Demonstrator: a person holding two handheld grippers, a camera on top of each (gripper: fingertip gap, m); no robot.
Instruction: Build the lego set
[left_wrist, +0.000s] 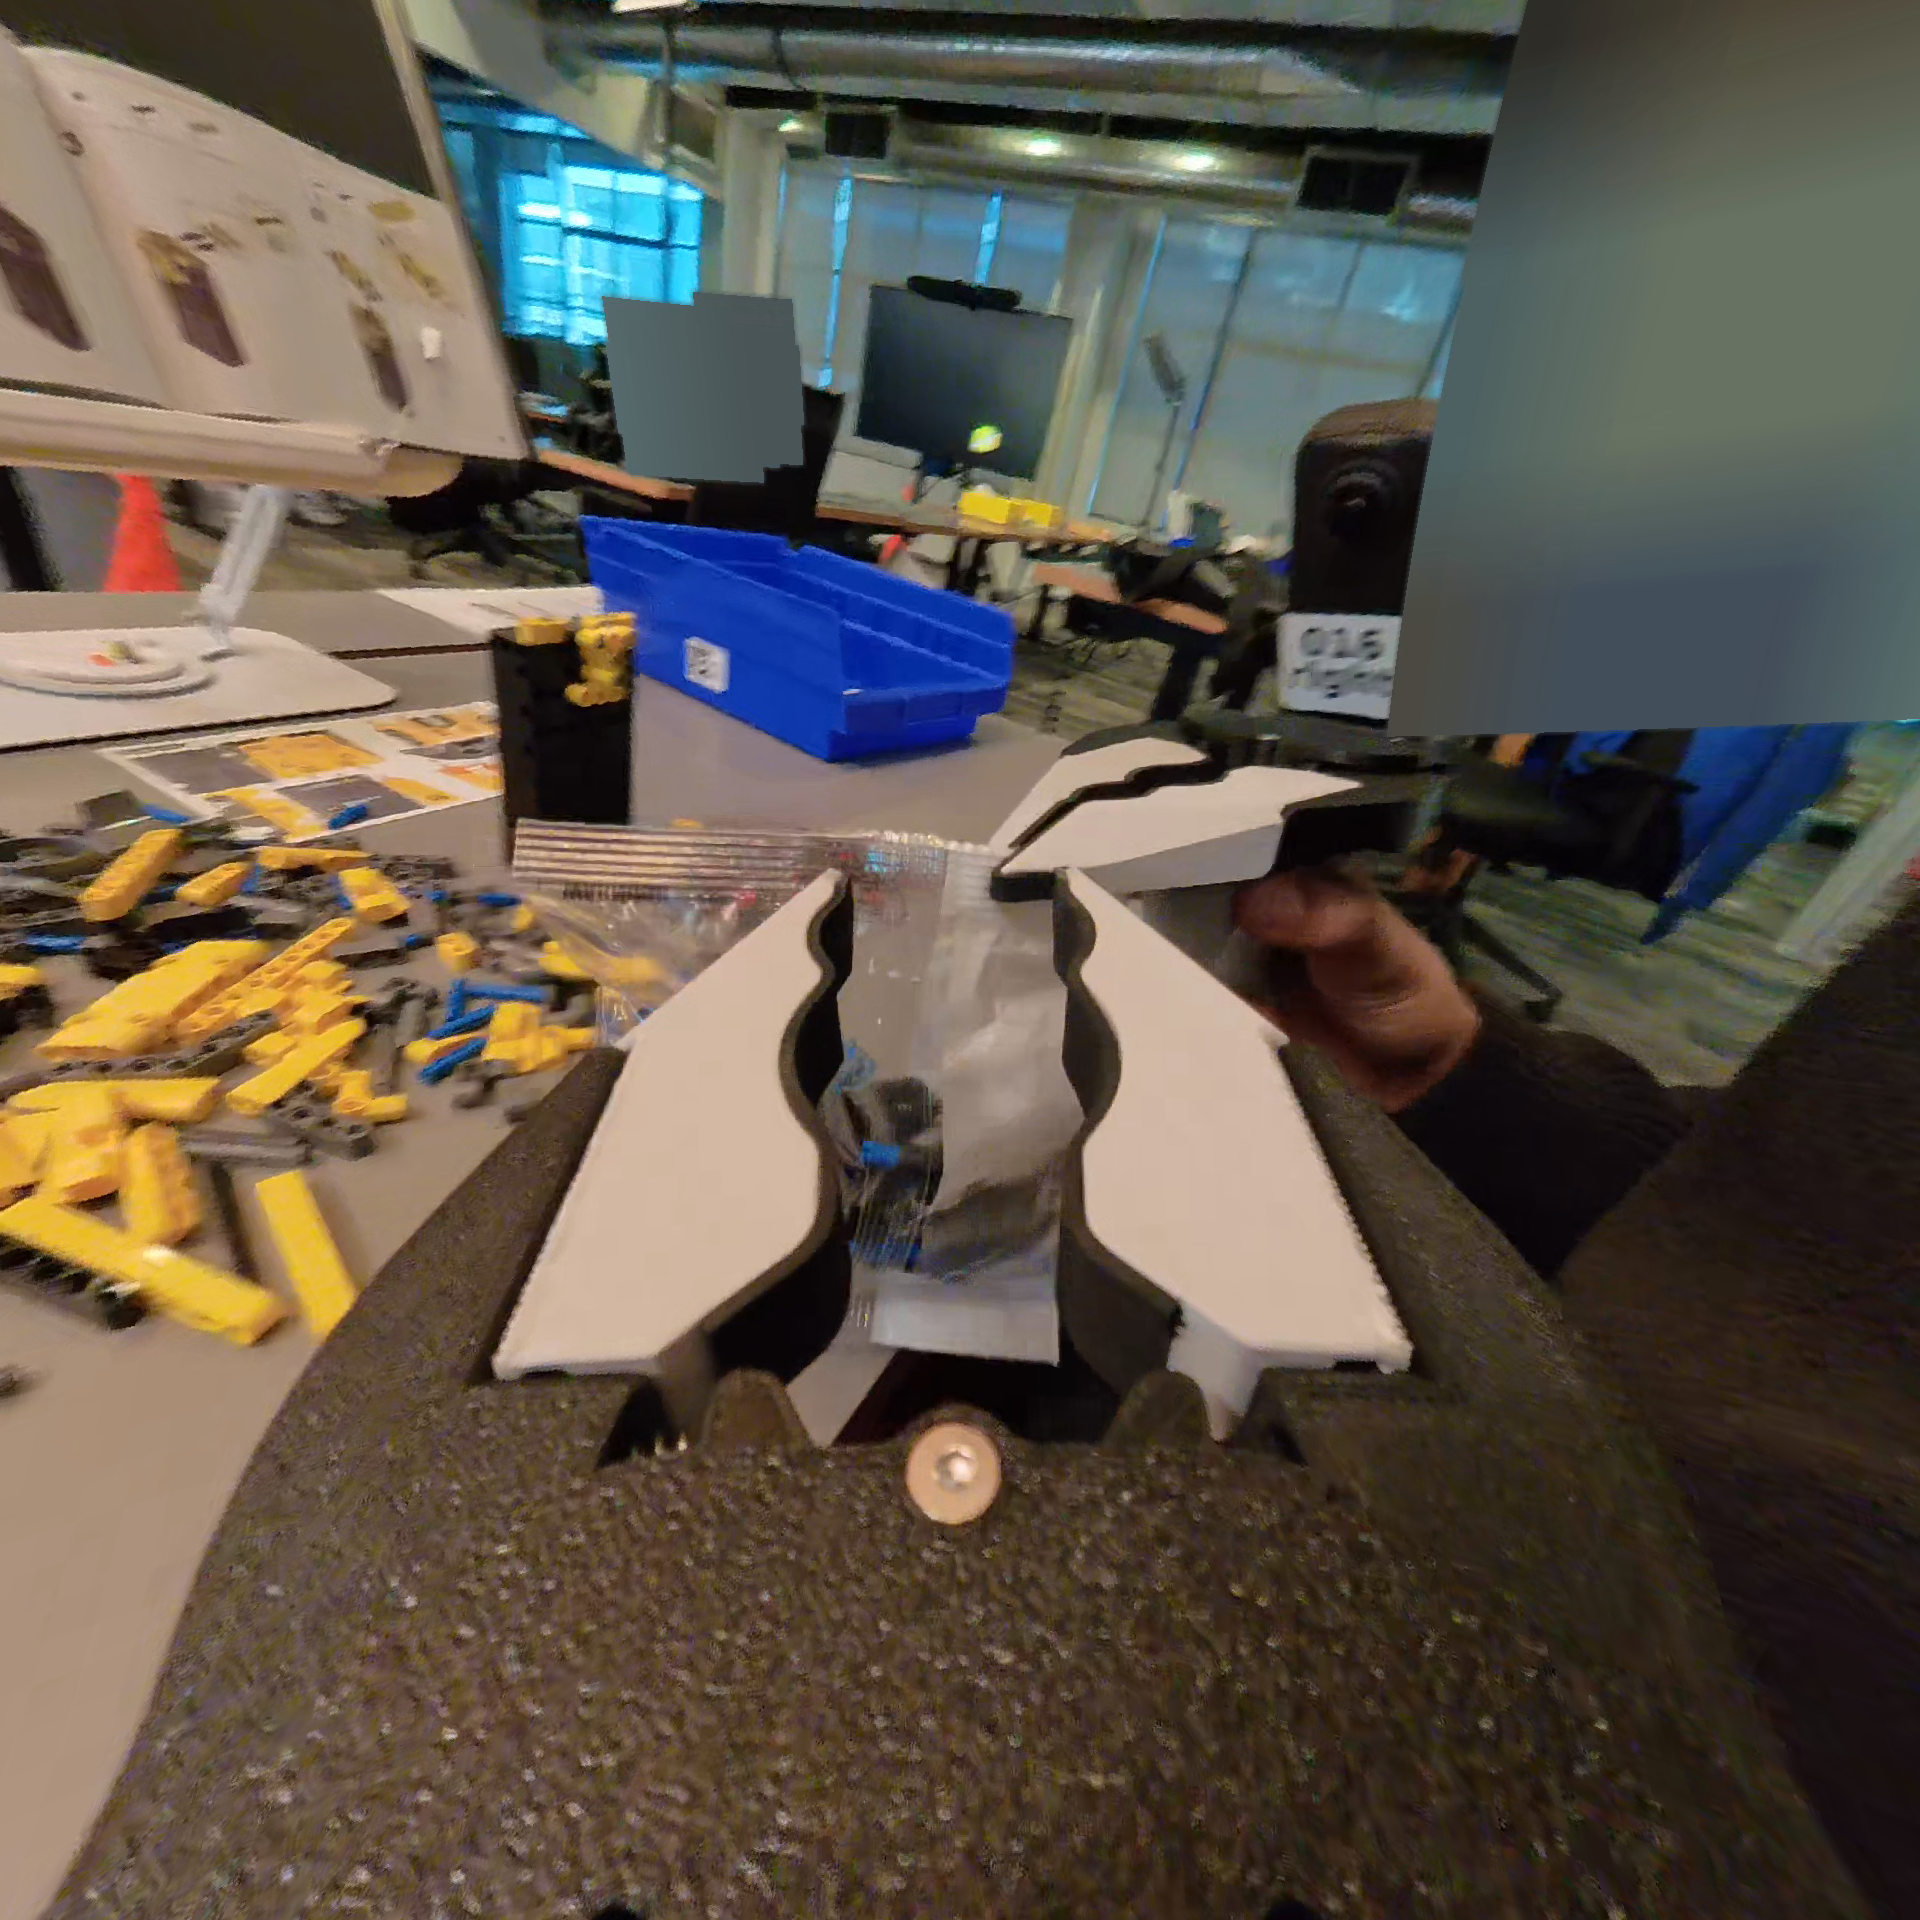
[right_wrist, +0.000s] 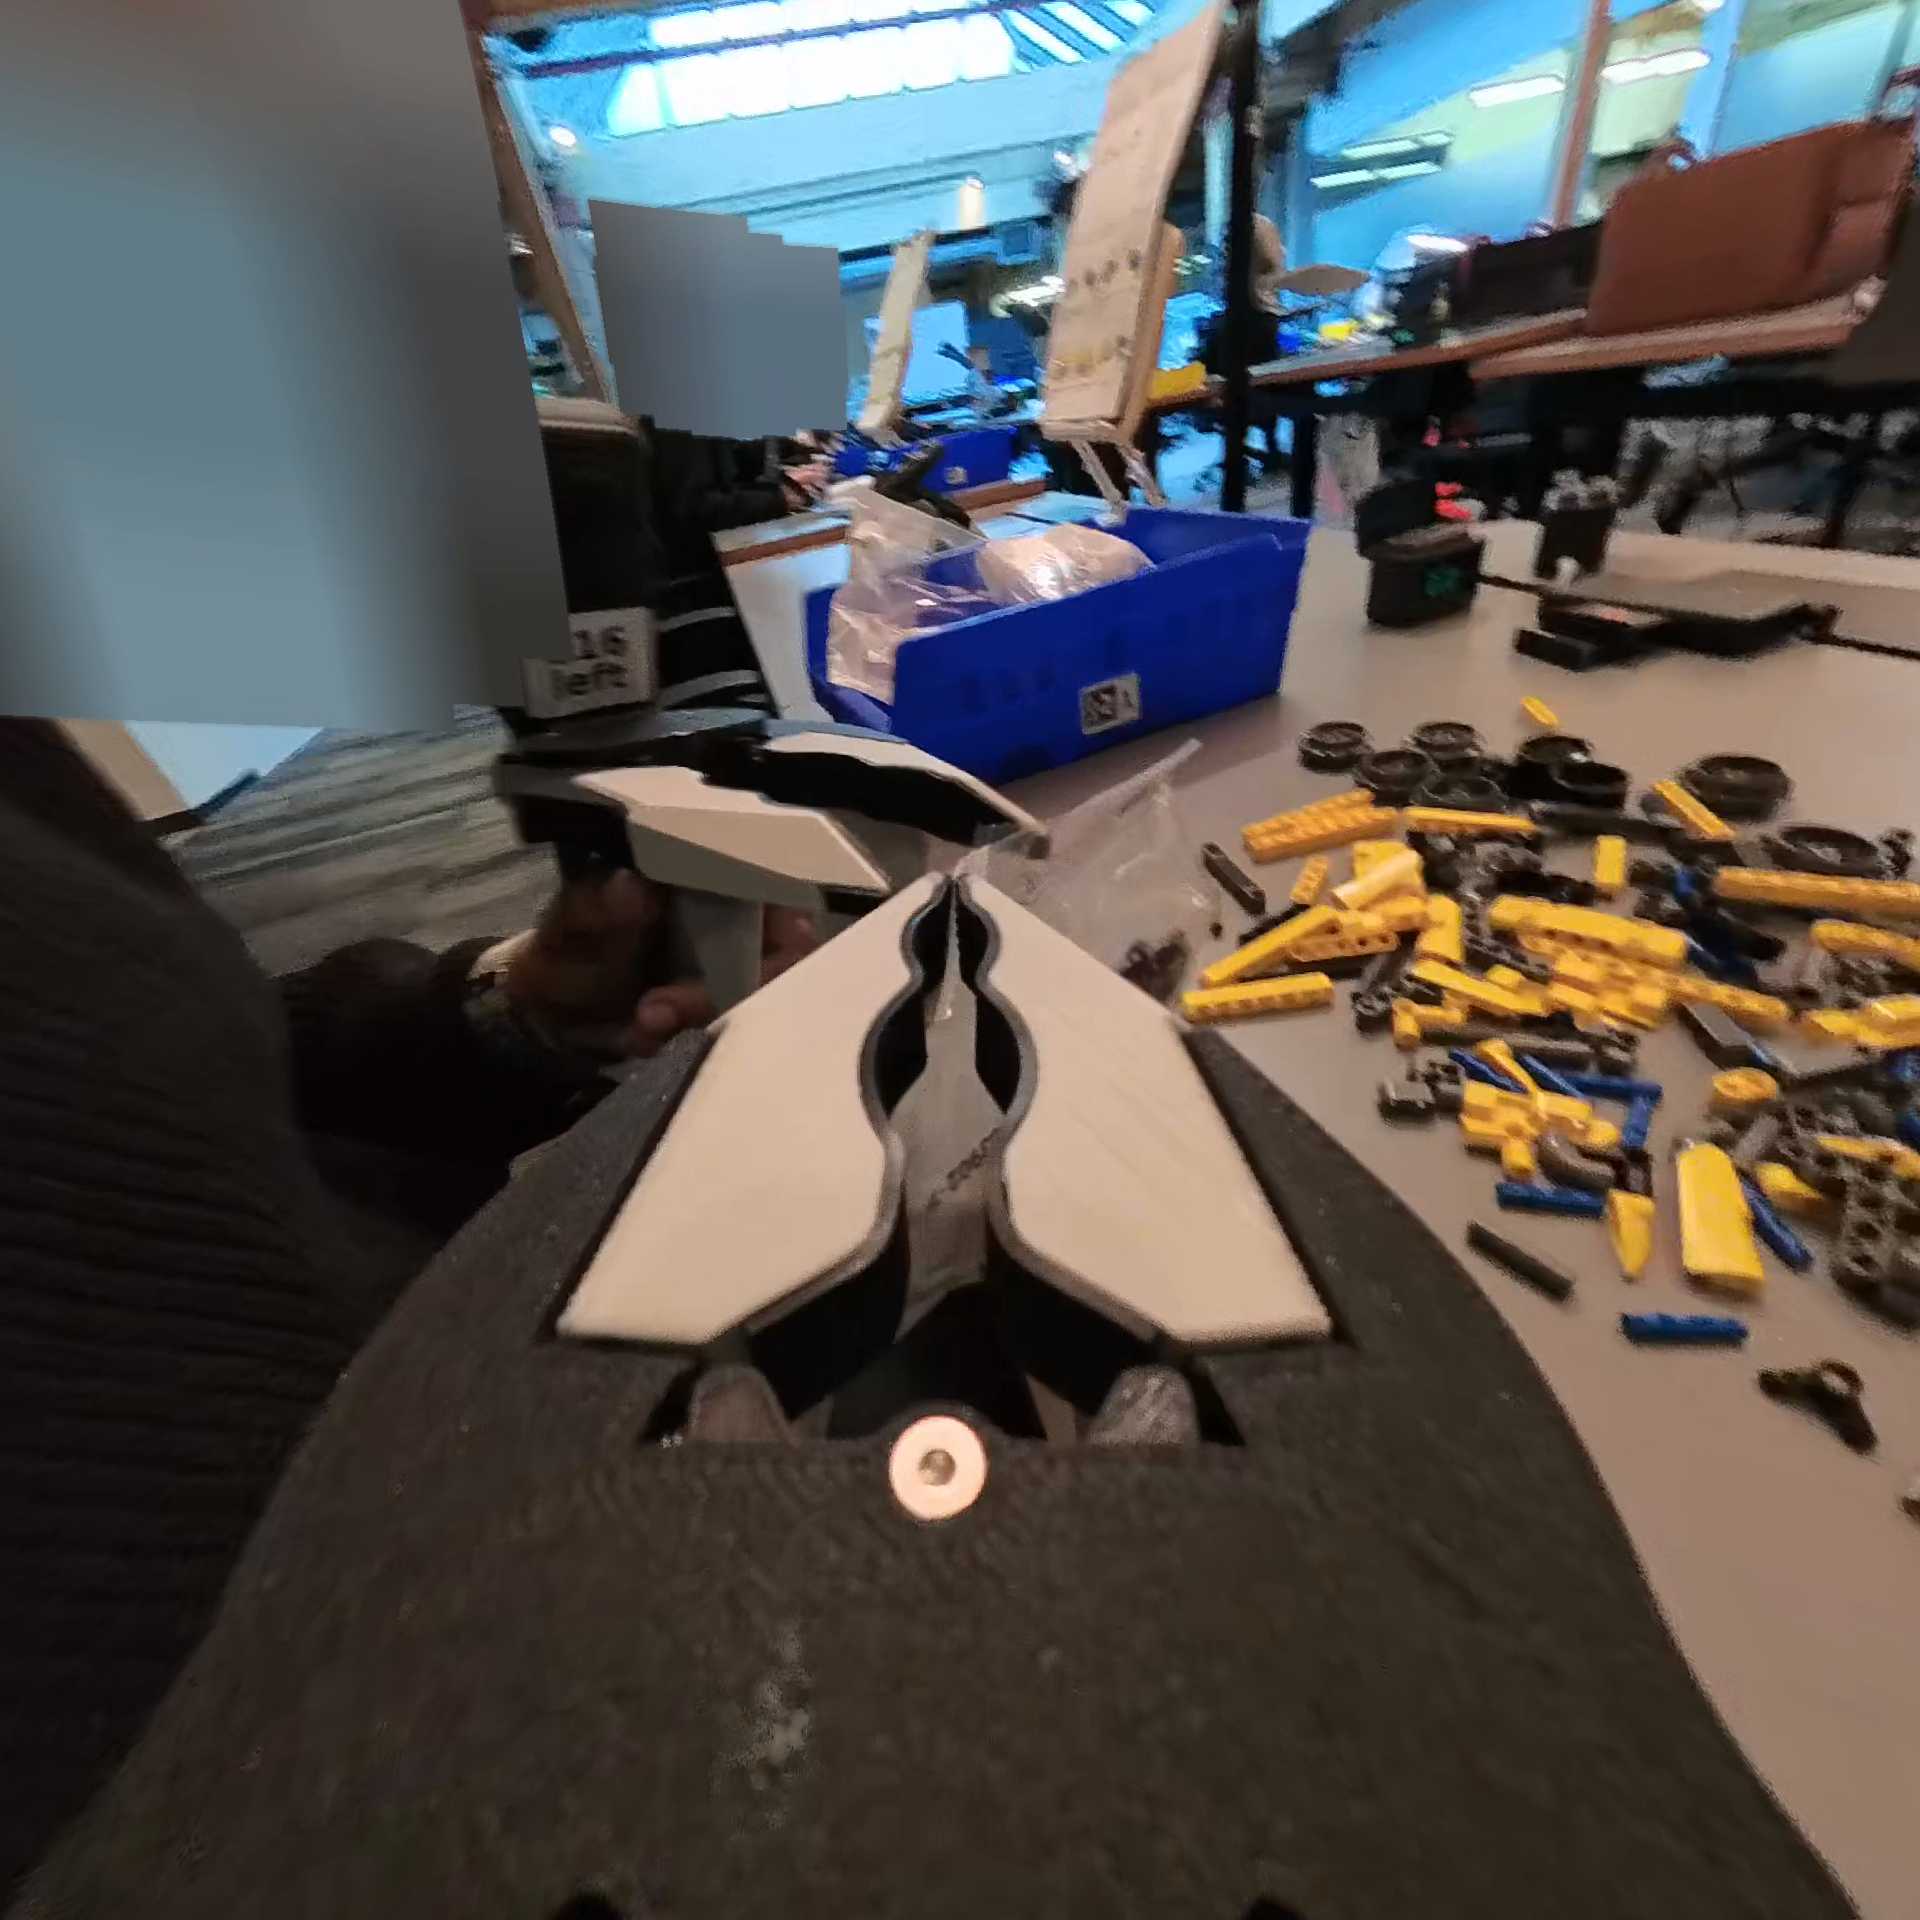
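My left gripper (left_wrist: 951, 894) is open, its white fingers either side of a clear plastic bag (left_wrist: 935, 1039) that holds small black and blue parts. My right gripper (left_wrist: 1013, 868) comes in from the upper right and pinches the bag's top edge. In the right wrist view my right gripper (right_wrist: 951, 883) is shut, with plastic film (right_wrist: 951, 1143) running between its fingers. The rest of the bag (right_wrist: 1122, 862) hangs beyond the tips. The left gripper (right_wrist: 961, 857) crosses just behind them, held by a hand (right_wrist: 582, 956).
Loose yellow, black and blue bricks (left_wrist: 208, 1039) cover the grey table to the left, and lie to the right in the right wrist view (right_wrist: 1558, 987). A blue bin (left_wrist: 810, 644) and a black brick tower (left_wrist: 566, 717) stand behind. An open booklet (left_wrist: 208, 260) sits on a stand. Only a small space, under 4 cm, lies between the two pairs of fingers. From either gripper's tips it is about 25 cm to the black brick tower (left_wrist: 566, 717).
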